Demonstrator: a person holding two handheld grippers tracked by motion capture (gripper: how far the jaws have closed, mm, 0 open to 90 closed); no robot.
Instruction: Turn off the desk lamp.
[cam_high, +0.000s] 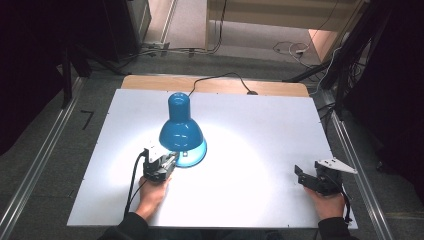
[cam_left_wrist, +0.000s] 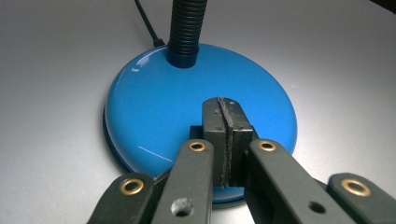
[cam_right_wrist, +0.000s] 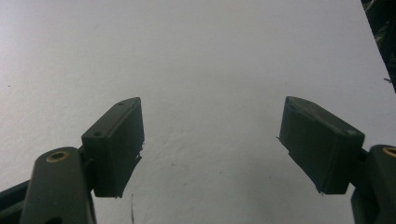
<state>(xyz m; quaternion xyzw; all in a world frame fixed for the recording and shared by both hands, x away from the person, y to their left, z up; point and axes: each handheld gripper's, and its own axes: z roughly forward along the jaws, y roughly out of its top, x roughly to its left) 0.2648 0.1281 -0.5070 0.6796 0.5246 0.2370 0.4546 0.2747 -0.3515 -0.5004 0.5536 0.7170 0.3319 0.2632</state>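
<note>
item: blue desk lamp (cam_high: 181, 131), lit, on worktop (cam_high: 260, 130). your left hand-held gripper (cam_left_wrist: 224, 140) clenched empty over its base (cam_left_wrist: 154, 112); right hand-held gripper (cam_right_wrist: 210, 149) released. press off-centre and the base may skid.

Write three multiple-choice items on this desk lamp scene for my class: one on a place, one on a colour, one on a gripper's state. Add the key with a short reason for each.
1. Where do the left gripper's closed tips sit?
A. over the lamp's base
B. at the far table edge
C. inside the shade

2. What colour is the lamp's base?
A. red
B. blue
C. white

3. How do the right gripper's jaws stand?
A. closed on the cord
B. shut with nothing between
C. open with nothing between

Key:
1 A: the left gripper view shows the tips pressed together over the near part of the round base, in front of the black ribbed neck.
2 B: base and shade are glossy blue.
3 C: the right gripper view shows the two pads wide apart with bare white table between them.
</note>
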